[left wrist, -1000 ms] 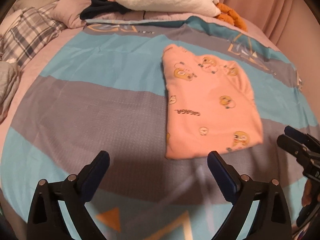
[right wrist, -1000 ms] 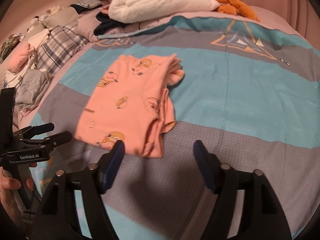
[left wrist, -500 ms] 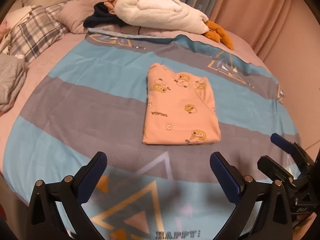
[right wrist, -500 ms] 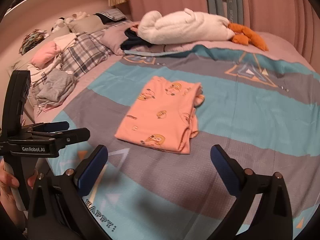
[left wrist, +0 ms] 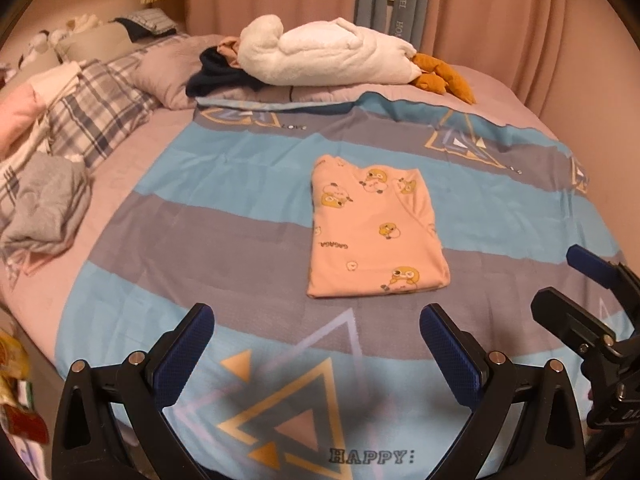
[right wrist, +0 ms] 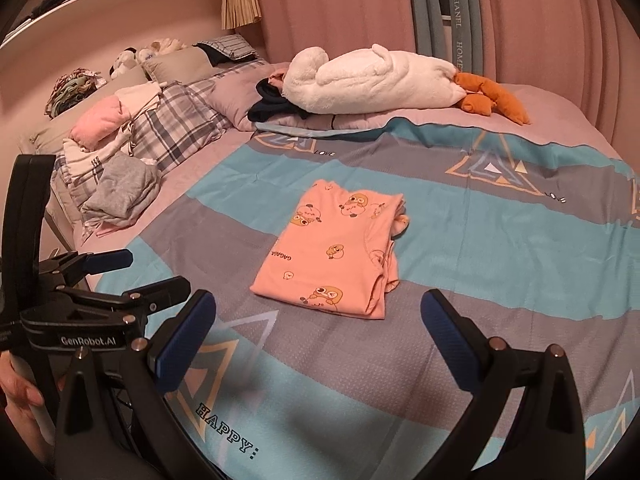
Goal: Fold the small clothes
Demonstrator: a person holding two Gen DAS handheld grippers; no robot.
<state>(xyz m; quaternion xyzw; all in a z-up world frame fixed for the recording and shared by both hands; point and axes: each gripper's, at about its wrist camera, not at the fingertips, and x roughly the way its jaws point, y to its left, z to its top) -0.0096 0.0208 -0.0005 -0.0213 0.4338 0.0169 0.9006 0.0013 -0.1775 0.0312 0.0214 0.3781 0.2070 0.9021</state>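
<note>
A: Left wrist view: your left tool (left wrist: 316, 344) is wide open with nothing between its jaws, hanging over the near edge of the bed (left wrist: 256, 216). The pink shirt (left wrist: 374, 232) lies folded into a rectangle mid-bed, on the grey and blue stripes of the bedspread (left wrist: 224, 184), beyond the fingertips and well apart from them.

B: And the right one?

A: Right wrist view: your right tool (right wrist: 320, 336) is spread fully as well and carries nothing. The shirt (right wrist: 332, 256) is ahead of it, untouched. The right edge shows stacked layers with a bit of sleeve poking out, so the fold is not perfectly tidy. Your left hand (right wrist: 18, 392) shows at the left, holding the other tool's grip.

B: Why are both held off like that?

A: I'd say the fold on this piece is done, so you let go and backed off to clear it. The unfolded pile (right wrist: 120, 192) sits far left by the plaid pillow (right wrist: 176, 128), probably the next stop.

B: Changes from a second ago?

A: Both tools were low and close at the shirt's near edge. Now both have lifted and pulled back toward you, so the shirt looks smaller and the "HAPPY" print has come into view. The right jaws stood narrower then and have since widened fully. The shirt itself hasn't shifted.
</note>
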